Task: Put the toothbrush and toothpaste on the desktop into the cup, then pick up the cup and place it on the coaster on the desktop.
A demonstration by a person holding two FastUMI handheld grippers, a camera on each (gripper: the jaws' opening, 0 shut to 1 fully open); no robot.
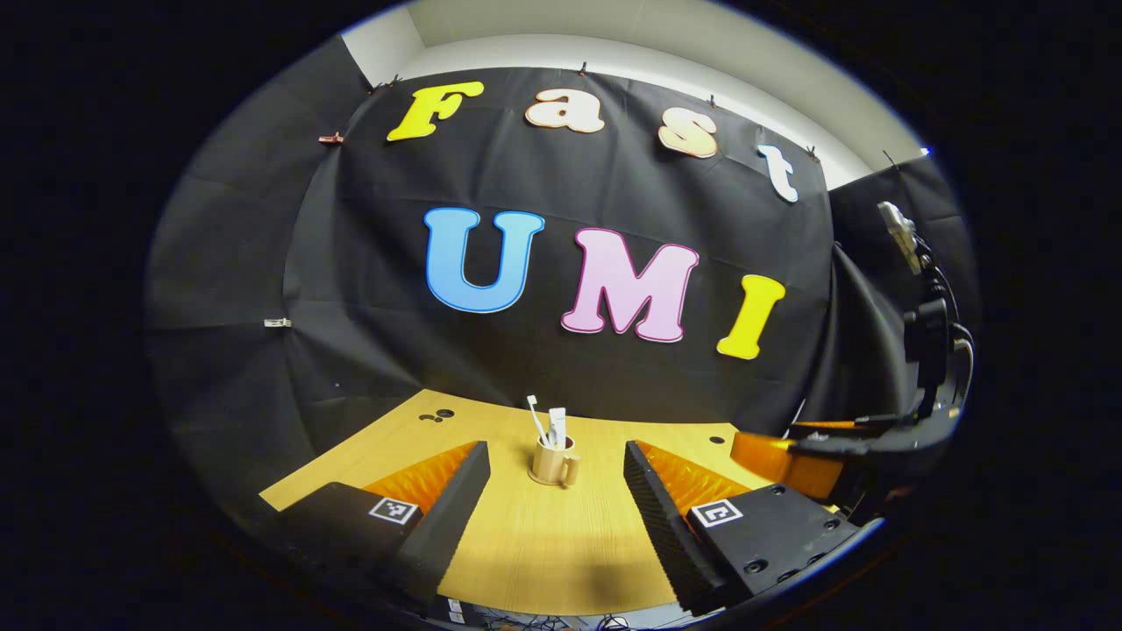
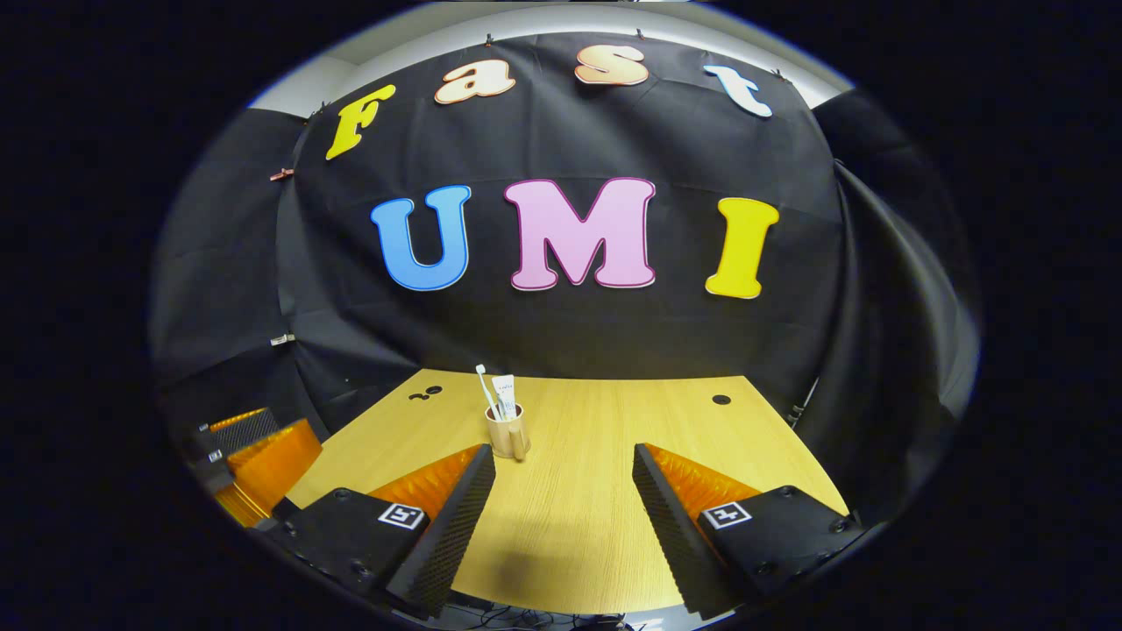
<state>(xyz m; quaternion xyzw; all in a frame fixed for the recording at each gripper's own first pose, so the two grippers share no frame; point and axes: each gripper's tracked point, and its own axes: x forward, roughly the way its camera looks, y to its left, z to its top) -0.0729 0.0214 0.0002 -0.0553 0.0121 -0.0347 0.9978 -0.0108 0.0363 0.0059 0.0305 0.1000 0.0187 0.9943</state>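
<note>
**Cup loaded, both grippers wide and standing off**

Black cloth backs a pale wooden desktop (image 1: pixel 543 543), and on that desktop the tan cup (image 1: pixel 552 463) stands upright with the toothbrush (image 1: pixel 536 419) and the toothpaste (image 1: pixel 557 424) already upright inside it, both poking above the rim. No coaster can be made out with certainty; whether a thin disc sits under the cup's base is too small to tell.

The left gripper (image 1: pixel 554 504) has its jaws spread wide with nothing between them. The cup sits farther out on the desktop, roughly on the centre line between the two fingers, well apart from the tips, with its handle turned toward the camera and slightly right. In the right gripper view, the right gripper (image 2: pixel 561 517) is likewise spread and empty; there the cup (image 2: pixel 507 434) lies ahead and just beyond the left finger (image 2: pixel 443 526), off the centre line. The other gripper (image 2: pixel 263 464) shows at the left edge of that view.

Judging from this layout, the filling is done and the cup's pick-up and placement are either pending or finished. If a grasp remains, the left gripper looks better aligned: it should travel straight forward and low, keep the fingers clear of the handle and of the two protruding items, close on the cup's body below the rim, and lift vertically so nothing tips out.
</note>
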